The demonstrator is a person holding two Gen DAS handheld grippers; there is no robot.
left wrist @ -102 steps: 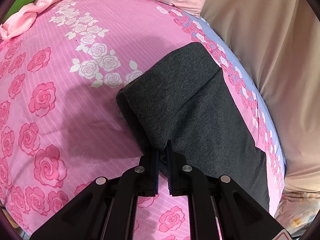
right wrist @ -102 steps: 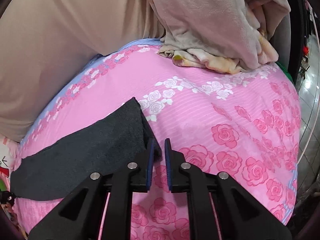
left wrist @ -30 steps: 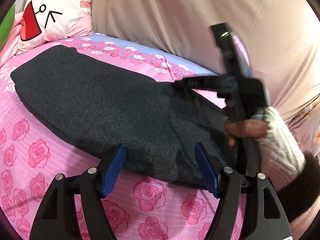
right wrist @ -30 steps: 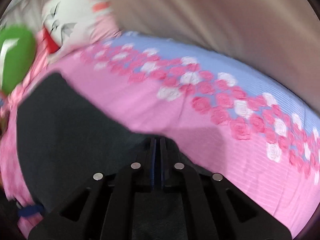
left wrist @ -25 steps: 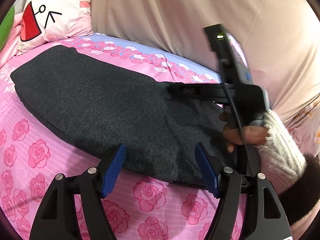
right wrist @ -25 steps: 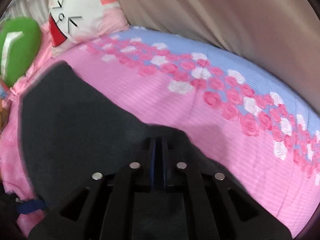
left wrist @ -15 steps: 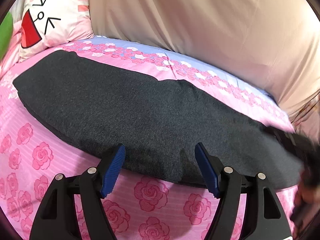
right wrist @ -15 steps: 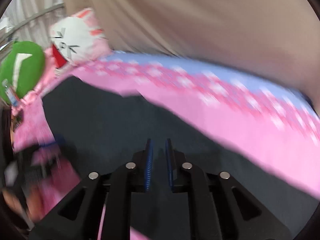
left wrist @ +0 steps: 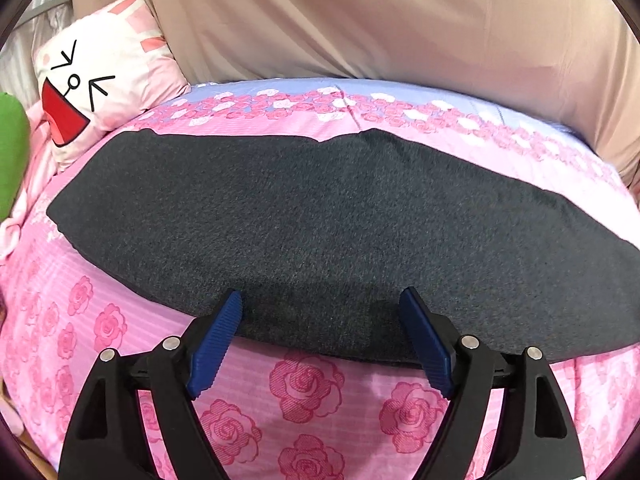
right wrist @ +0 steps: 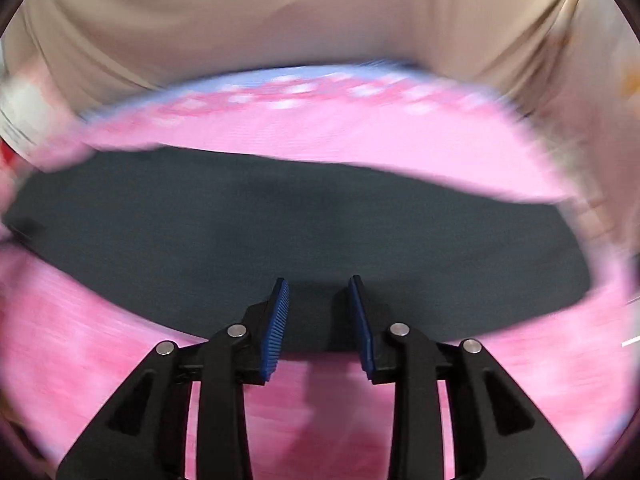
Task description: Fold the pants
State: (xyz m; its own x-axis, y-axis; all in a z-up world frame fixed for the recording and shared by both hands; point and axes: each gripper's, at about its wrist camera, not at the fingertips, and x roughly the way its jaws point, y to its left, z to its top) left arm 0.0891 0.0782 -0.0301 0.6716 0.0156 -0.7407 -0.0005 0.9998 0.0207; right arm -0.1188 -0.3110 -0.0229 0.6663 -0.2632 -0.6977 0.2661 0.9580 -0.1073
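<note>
The dark grey pants (left wrist: 320,232) lie flat in a long folded strip across the pink rose-print bed cover (left wrist: 304,392). My left gripper (left wrist: 320,300) is open and empty, its blue pads at the near edge of the strip. In the blurred right wrist view the pants (right wrist: 300,232) lie the same way. My right gripper (right wrist: 318,284) is open and empty, over their near edge.
A beige curtain (left wrist: 380,20) hangs behind the bed. A white cartoon-face pillow (left wrist: 96,96) and a green cushion (left wrist: 10,152) sit at the left end. The bed's blue border strip (left wrist: 400,92) runs along the far side.
My right gripper let go of the pants and opened, then swung back to face the strip. The pants now lie flat. My left gripper stayed open and pulled back slightly.
</note>
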